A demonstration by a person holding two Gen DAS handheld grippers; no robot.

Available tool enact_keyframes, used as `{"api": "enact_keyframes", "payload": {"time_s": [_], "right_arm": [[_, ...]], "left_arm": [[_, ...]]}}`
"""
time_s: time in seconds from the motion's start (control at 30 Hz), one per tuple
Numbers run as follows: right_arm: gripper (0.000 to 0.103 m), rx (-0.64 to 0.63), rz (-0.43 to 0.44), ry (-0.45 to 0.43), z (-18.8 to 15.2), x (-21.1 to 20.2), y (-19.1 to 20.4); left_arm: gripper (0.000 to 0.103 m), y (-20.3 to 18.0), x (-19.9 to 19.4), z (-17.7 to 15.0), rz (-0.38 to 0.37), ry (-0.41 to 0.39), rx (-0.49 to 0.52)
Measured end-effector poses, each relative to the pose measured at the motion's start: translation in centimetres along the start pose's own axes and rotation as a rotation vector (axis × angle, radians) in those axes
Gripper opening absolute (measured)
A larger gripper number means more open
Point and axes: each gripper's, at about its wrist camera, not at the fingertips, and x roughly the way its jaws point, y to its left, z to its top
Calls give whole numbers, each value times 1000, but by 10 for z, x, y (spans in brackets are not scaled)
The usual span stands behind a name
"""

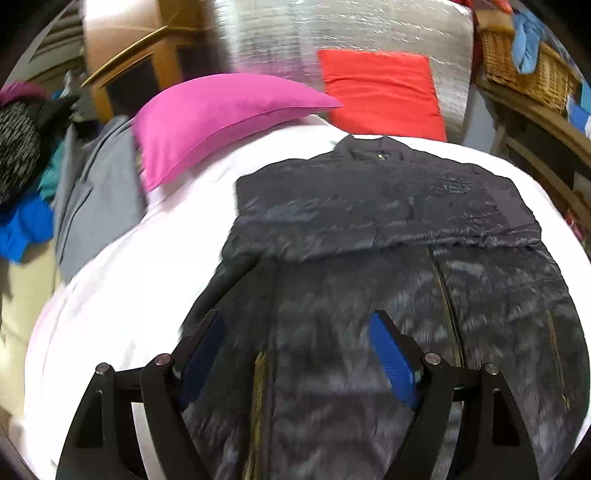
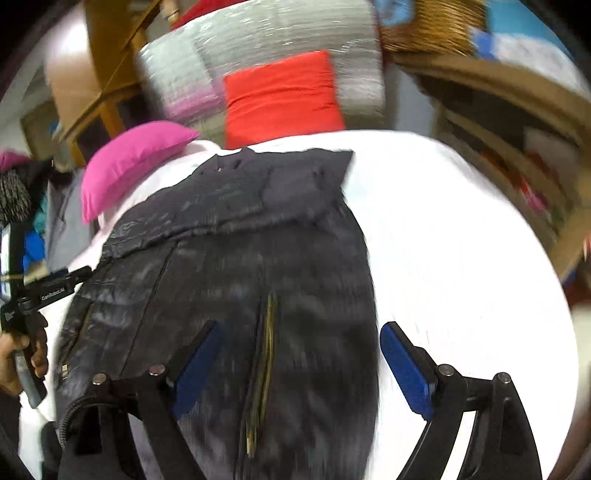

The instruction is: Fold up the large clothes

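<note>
A dark quilted jacket (image 1: pixel 369 229) lies flat on a white bed (image 1: pixel 122 280), collar toward the far end, both sleeves folded across its chest. My left gripper (image 1: pixel 295 328) hovers open above the jacket's lower left part, nothing between its blue pads. In the right wrist view the same jacket (image 2: pixel 236 258) fills the middle, with a brass pocket zip running toward me. My right gripper (image 2: pixel 299 339) hangs open over the jacket's right edge, one finger over cloth, the other over the white bed (image 2: pixel 461 258). The left handheld gripper (image 2: pixel 40 295), held by a hand, shows at the far left.
A pink pillow (image 1: pixel 218 114) and a red cushion (image 1: pixel 380 92) sit at the bed's head against a silver quilted pad (image 1: pixel 332 33). A grey garment (image 1: pixel 92 199) and a pile of clothes (image 1: pixel 26 184) lie left. A wicker basket (image 1: pixel 528 70) stands on wooden shelves at the right.
</note>
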Motion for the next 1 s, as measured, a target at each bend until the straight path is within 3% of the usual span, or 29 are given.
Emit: {"api": "enact_keyframes", "payload": {"time_s": [0.1, 0.27, 0.73, 1.0], "right_arm": [[89, 118, 30, -12, -34, -21, -18], [89, 146, 37, -9, -68, -40, -26], [89, 185, 62, -32, -95, -60, -26], [89, 187, 33, -12, -102, -58, -28]], "left_arm": [[81, 15, -19, -22, 6, 2, -37], [81, 43, -41, -63, 17, 40, -114], [81, 108, -56, -149, 60, 155, -300], [81, 118, -56, -173, 10, 161, -329]]}}
